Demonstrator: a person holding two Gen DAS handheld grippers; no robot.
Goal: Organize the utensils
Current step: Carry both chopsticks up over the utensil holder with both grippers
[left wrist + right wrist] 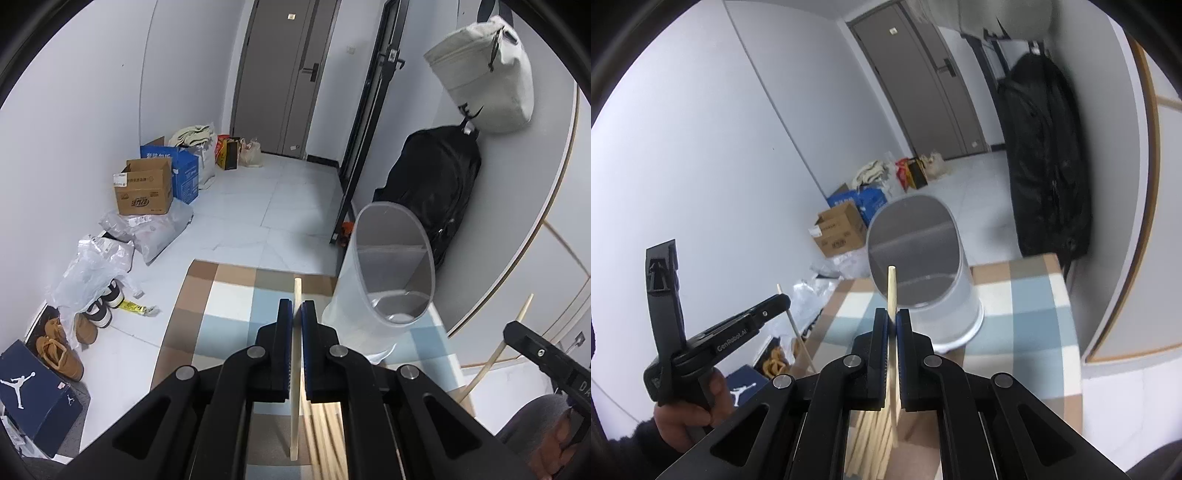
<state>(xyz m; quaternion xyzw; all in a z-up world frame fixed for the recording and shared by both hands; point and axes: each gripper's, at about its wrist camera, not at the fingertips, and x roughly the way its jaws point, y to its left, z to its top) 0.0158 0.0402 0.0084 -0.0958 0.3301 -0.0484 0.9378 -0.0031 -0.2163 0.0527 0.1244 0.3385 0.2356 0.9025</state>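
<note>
Each hand-held gripper, left (pixel 296 308) and right (pixel 892 317), is clamped on 1 light, stiff, slippery wooden chopstick (pixel 295 365) (pixel 892 295) near its middle, raised above the surface (pixel 1027 306) before the clear holder (pixel 923 266).

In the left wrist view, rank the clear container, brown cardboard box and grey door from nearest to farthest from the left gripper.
From the left gripper:
1. clear container, just ahead, right.
2. brown cardboard box, farther, left by the wall.
3. grey door, farthest, at the room's end.
</note>
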